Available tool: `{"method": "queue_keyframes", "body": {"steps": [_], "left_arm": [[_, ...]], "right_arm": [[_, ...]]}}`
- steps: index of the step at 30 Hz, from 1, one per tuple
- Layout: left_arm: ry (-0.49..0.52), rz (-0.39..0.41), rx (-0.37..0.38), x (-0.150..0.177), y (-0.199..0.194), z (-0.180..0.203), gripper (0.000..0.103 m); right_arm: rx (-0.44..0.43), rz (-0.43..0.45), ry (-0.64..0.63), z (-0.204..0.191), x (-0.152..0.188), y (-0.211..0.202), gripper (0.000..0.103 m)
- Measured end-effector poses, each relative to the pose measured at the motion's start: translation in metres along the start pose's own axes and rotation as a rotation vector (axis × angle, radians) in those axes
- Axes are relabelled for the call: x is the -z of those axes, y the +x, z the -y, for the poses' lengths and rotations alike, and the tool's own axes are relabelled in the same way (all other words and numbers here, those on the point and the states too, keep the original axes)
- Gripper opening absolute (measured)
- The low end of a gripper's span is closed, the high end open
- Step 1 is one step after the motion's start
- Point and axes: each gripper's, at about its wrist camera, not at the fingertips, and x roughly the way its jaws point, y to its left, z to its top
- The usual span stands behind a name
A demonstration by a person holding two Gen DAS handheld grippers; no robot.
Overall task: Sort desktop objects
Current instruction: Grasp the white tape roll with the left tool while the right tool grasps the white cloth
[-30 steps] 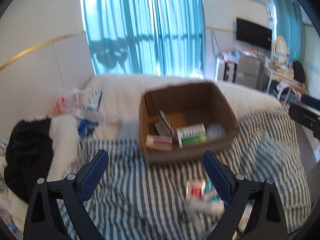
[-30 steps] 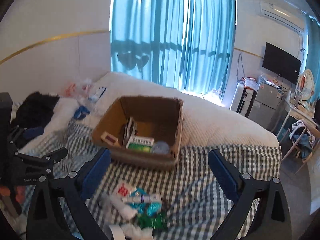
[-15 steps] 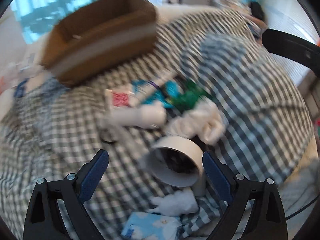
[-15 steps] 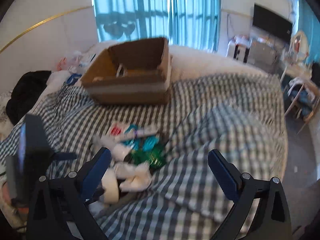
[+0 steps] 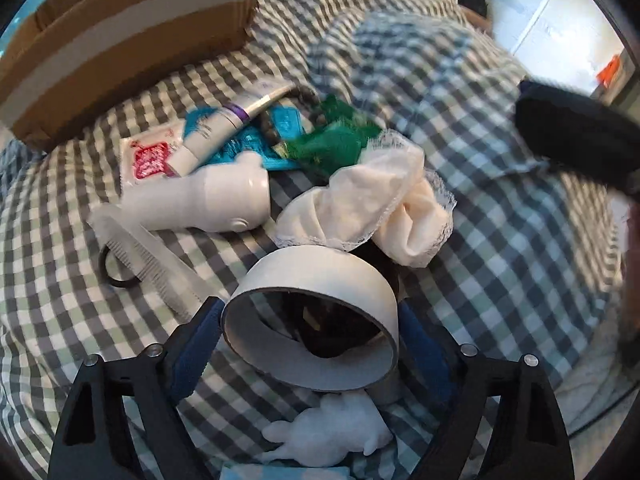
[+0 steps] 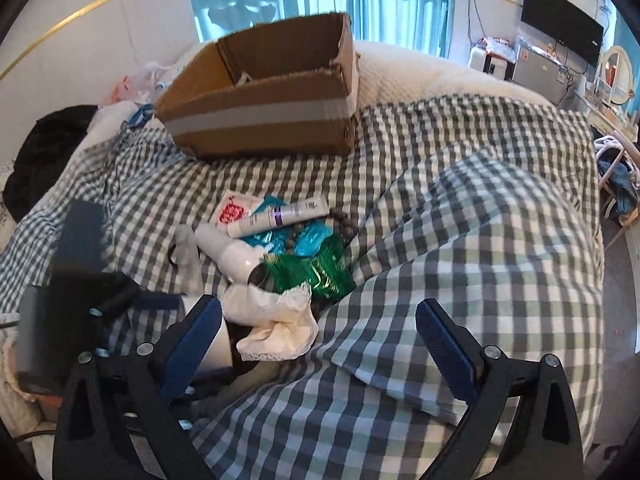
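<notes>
A heap of small objects lies on the checked bedcover (image 5: 500, 240). A white tape roll (image 5: 316, 316) lies between the fingers of my open left gripper (image 5: 310, 340), which straddles it. Beyond it lie a cream lace cloth (image 5: 380, 200), a white bottle (image 5: 208, 200), a clear comb (image 5: 148, 256), a white tube (image 5: 232, 120), a red-and-white sachet (image 5: 144, 156) and green packets (image 5: 332, 140). The cardboard box (image 6: 276, 92) stands behind the heap. My right gripper (image 6: 320, 332) is open and empty, just right of the cloth (image 6: 276, 316).
A black hair tie (image 5: 116, 268) lies under the comb. A white crumpled tissue (image 5: 332, 432) lies below the tape roll. A raised fold of cover (image 6: 480, 220) lies right of the heap. Black clothing (image 6: 44, 152) lies at the far left.
Both grippers have dropped low and forward toward the heap. My left gripper has moved in so the tape roll now lies between its fingers.
</notes>
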Motion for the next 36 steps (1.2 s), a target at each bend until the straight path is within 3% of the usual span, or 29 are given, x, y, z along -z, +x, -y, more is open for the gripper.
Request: {"method": "queue_keyframes", "body": {"steps": [2,6,11,19,24,36], "left_arm": [[-0.011,0.052,0.014,0.001,-0.015,-0.002,0.089],[-0.061,0.12,-0.095,0.0,-0.043,-0.015,0.089],[-0.131,0.148,-0.123,-0.005,-0.056,-0.042,0.089],[-0.198,0.122,-0.127,0.006,-0.055,-0.065,0.089],[-0.201,0.121,-0.126,0.009,-0.055,-0.064,0.089],[-0.23,0.166,-0.17,0.013,-0.077,-0.067,0.089]], "right_arm": [[-0.014,-0.027,-0.001,-0.003,0.001,0.009,0.098],[-0.028,-0.069,-0.022,-0.011,0.001,0.027,0.096],[-0.034,-0.146,-0.051,-0.021,0.0,0.057,0.087],[0.011,-0.201,-0.092,-0.026,0.006,0.074,0.054],[-0.004,-0.205,-0.093,-0.027,0.009,0.071,0.024],[-0.023,-0.103,-0.112,-0.034,0.004,0.035,0.022]]}}
